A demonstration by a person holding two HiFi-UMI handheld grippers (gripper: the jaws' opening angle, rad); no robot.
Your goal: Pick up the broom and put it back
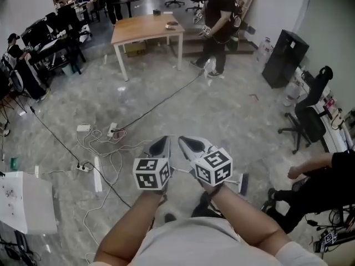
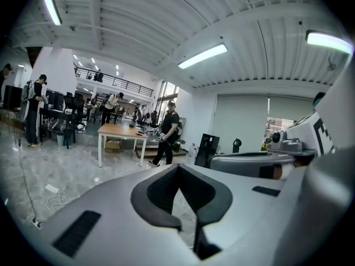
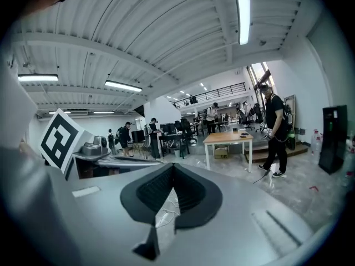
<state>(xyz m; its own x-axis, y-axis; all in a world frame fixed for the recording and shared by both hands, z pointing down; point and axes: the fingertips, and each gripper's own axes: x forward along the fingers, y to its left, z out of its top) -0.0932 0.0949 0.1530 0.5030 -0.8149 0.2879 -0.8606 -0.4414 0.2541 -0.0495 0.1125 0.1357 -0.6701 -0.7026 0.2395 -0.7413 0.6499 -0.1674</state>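
Note:
In the head view my two grippers are held side by side over the marble floor, both pointing away from me. The left gripper (image 1: 162, 143) (image 2: 178, 170) is shut, its dark pads meeting at the tip with nothing between them. So is the right gripper (image 1: 186, 142) (image 3: 173, 168), also empty. Just right of my right hand a small dark blue thing (image 1: 243, 183) lies low on the floor, with a thin pale bar running from it behind the grippers. It may be the broom's head, but I cannot tell. No broom shows in either gripper view.
Cables and power strips (image 1: 105, 148) sprawl over the floor at the left. A wooden table (image 1: 145, 29) stands far ahead with a standing person (image 1: 219, 21) beside it. At the right are a black cabinet (image 1: 284, 57), an office chair (image 1: 308, 115) and a seated person (image 1: 321, 176).

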